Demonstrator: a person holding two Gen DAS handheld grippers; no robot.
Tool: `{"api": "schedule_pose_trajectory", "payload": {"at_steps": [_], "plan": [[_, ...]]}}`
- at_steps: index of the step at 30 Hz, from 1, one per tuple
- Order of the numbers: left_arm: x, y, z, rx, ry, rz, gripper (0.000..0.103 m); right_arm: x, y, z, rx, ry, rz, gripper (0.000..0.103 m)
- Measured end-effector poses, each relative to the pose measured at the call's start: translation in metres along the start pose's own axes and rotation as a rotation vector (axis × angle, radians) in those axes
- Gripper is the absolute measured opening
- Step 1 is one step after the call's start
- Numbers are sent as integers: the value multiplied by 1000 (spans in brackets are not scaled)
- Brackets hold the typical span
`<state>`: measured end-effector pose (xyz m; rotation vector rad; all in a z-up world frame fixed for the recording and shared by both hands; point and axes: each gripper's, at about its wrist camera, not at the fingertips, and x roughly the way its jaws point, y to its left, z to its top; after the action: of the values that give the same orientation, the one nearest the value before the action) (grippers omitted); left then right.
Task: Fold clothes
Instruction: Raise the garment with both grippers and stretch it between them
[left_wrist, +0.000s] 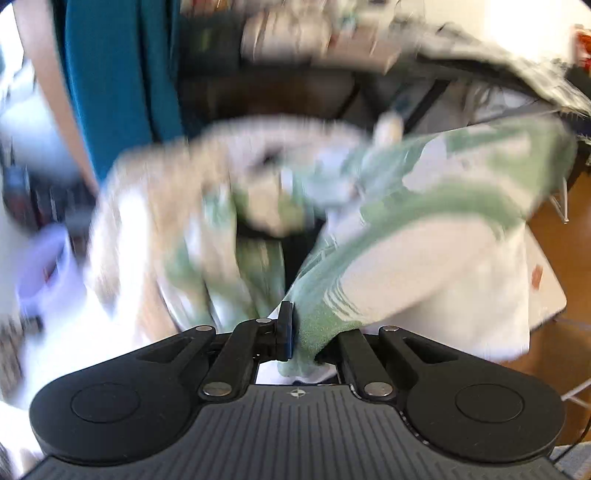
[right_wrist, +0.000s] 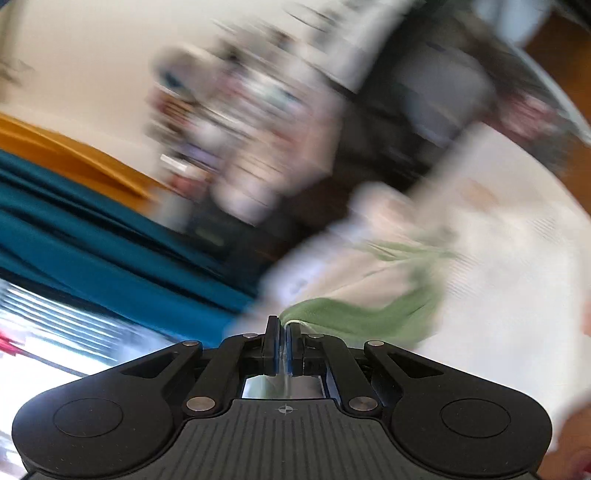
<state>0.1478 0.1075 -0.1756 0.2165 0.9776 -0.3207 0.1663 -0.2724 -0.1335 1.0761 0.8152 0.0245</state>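
A green-and-white garment (left_wrist: 406, 221) hangs stretched and blurred in the left wrist view. My left gripper (left_wrist: 299, 332) is shut on its green edge, which bunches over and hides the right finger. In the right wrist view the same garment (right_wrist: 351, 317) trails off to the right over a white cloth surface (right_wrist: 498, 258). My right gripper (right_wrist: 280, 332) is shut on a thin green hem, pinched between the two pads. Both views are heavily smeared by motion.
A teal curtain (left_wrist: 118, 74) hangs at the back left, and shows again (right_wrist: 92, 240) in the right wrist view. Cluttered shelves (left_wrist: 314, 33) stand behind. A patterned cloth (left_wrist: 498, 62) drapes at the upper right. Wooden floor (left_wrist: 554, 229) lies to the right.
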Motion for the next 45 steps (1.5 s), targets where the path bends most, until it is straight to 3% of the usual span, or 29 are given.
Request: {"api": "schedule_pose_trajectory", "payload": {"at_steps": [2, 5, 8, 10, 11, 12, 13, 15, 18, 20, 23, 27, 30, 32, 35, 41, 45], "plan": [[16, -15, -26, 28, 11, -21, 11, 17, -38, -21, 57, 57, -90, 3], [36, -34, -36, 83, 49, -41, 12, 26, -61, -33, 111, 73, -127, 3], [45, -45, -40, 136, 39, -41, 17, 27, -46, -28, 75, 69, -75, 3], [51, -48, -41, 163, 31, -15, 37, 22, -27, -25, 25, 64, -27, 3], [55, -47, -40, 162, 26, -5, 39, 19, -19, -23, 10, 63, -7, 3], [57, -42, -38, 141, 24, -22, 30, 18, -11, -22, -5, 61, 8, 3], [58, -36, -35, 116, 23, -44, 1, 17, -3, -21, -18, 59, 19, 3], [51, -19, -24, 20, 3, -73, 1, 13, 6, -18, -39, 56, 23, 4], [18, 10, -4, -124, -131, -31, 1, 16, -6, -19, -15, 57, -11, 12], [-13, 27, 10, -208, -225, -16, 1, 25, -23, -23, 25, 53, -51, 26], [-52, 37, 31, -251, -341, -20, 1, 39, -49, -32, 82, 36, -93, 24], [-87, 28, 59, -177, -443, -38, 1, 63, -81, -40, 237, 52, -110, 28], [-103, 22, 78, -124, -486, -68, 1, 74, -94, -52, 288, 73, -112, 39], [-112, 19, 87, -88, -512, -84, 1, 82, -102, -64, 339, 115, -94, 62], [-124, 16, 95, -41, -556, -82, 1, 92, -119, -82, 427, 153, -103, 82], [-133, 16, 109, 3, -551, -79, 1, 121, -161, -117, 599, 129, -100, 83], [-142, 17, 115, 29, -546, -89, 1, 149, -191, -143, 839, 97, -18, 85]]}}
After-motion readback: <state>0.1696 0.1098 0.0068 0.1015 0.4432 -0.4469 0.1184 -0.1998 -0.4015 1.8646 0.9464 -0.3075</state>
